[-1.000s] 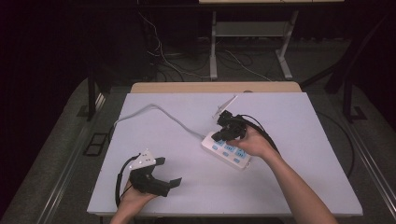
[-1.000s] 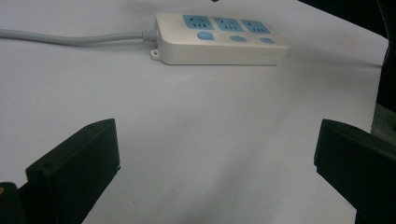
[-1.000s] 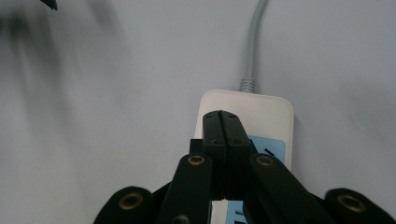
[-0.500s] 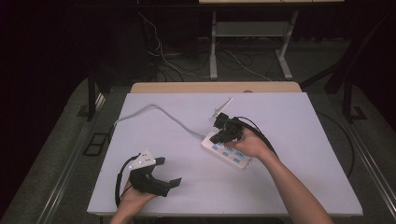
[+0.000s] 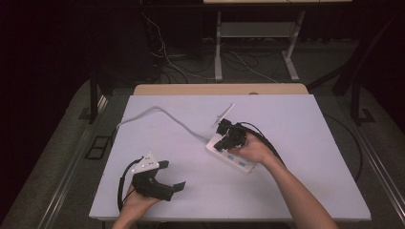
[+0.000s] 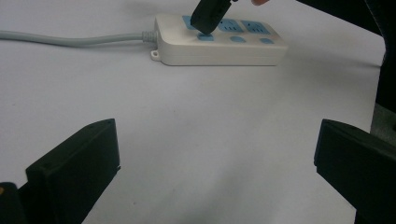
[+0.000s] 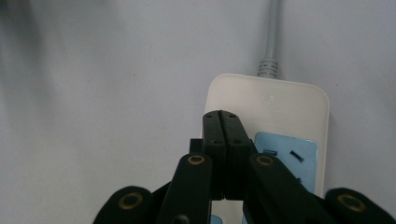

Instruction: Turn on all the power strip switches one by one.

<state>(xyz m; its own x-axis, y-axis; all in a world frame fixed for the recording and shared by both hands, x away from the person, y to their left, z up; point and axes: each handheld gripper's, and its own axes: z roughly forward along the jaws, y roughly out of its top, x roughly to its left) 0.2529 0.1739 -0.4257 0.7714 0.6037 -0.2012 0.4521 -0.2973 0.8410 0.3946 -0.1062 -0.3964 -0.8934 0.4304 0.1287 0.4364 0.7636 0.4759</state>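
Observation:
A white power strip (image 5: 240, 163) with blue sockets lies at the middle of the white table (image 5: 305, 143). Its grey cable (image 5: 157, 112) runs off to the back left. My right gripper (image 5: 220, 144) is shut with nothing between its jaws, and points down at the strip's cable end. In the left gripper view the right gripper's tip (image 6: 204, 25) rests on a round blue button (image 6: 204, 37) of the strip (image 6: 224, 51). The right gripper view has the closed jaws (image 7: 222, 119) over the strip (image 7: 280, 100) beside a blue socket. My left gripper (image 5: 172, 175) lies open at the front left, empty (image 6: 215, 172).
A black cable (image 5: 267, 143) trails from the right gripper across the table. A wooden strip (image 5: 219, 89) borders the table's far edge. Behind it stand metal frame legs (image 5: 218, 43) and loose floor cables (image 5: 167, 62). Bare table surface lies right of the strip.
The right gripper has shifted slightly over the power strip's cable end, still shut. The left gripper has stayed where it was.

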